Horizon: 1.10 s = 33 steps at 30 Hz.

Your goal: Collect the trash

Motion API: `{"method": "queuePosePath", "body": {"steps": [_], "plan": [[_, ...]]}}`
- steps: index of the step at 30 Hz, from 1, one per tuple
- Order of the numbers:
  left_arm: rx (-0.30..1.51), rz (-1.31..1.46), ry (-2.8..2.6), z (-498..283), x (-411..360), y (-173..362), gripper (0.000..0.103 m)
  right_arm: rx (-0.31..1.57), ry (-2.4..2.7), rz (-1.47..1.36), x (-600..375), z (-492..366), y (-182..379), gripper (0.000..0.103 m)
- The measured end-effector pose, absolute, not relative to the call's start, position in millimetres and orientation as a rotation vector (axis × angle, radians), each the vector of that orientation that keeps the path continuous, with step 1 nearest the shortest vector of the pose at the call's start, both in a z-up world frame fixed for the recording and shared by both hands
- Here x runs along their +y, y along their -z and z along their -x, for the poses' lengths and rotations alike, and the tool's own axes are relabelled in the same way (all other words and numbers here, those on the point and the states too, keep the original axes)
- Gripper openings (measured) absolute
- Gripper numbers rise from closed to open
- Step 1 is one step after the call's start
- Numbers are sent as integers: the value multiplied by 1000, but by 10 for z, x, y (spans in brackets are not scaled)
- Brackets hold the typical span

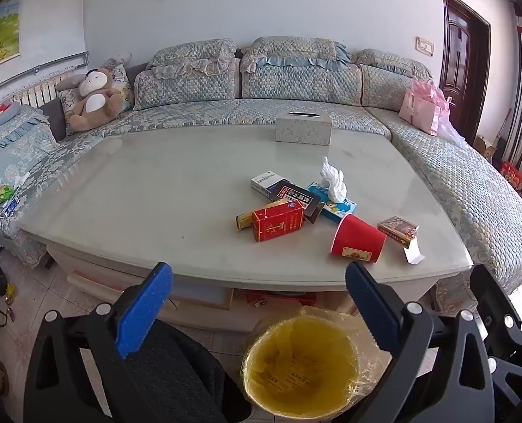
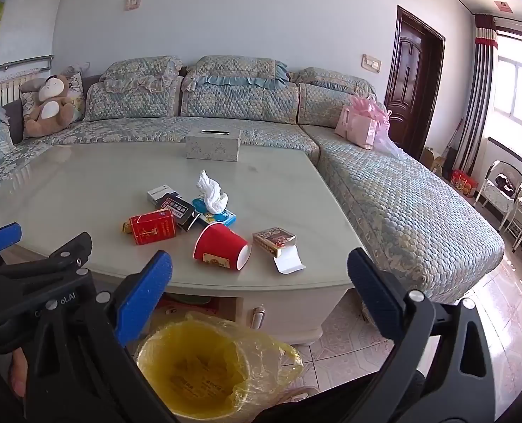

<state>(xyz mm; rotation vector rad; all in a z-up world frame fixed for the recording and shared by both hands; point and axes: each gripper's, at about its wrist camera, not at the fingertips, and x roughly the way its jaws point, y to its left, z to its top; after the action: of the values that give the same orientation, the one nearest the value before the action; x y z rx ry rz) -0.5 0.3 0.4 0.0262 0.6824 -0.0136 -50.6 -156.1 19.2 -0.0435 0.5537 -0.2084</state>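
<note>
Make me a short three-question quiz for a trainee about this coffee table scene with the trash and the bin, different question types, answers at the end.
1. True or false: the red paper cup stands upright on the table.
2. Multiple choice: where is the yellow-lined bin? A) on the table B) on the floor in front of the table C) on the sofa
3. Short answer: what are the left gripper and right gripper holding?

Key
1. False; it lies on its side.
2. B.
3. Nothing; both are open and short of the table's litter, such as the red cigarette pack and the crumpled tissue.
</note>
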Motion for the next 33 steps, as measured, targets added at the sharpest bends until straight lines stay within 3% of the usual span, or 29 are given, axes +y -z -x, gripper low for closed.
{"method": "queuePosePath", "body": {"steps": [33], "plan": [[693, -41, -3, -2, 18, 17, 96, 558, 188, 39, -1526, 469, -202, 97]]}}
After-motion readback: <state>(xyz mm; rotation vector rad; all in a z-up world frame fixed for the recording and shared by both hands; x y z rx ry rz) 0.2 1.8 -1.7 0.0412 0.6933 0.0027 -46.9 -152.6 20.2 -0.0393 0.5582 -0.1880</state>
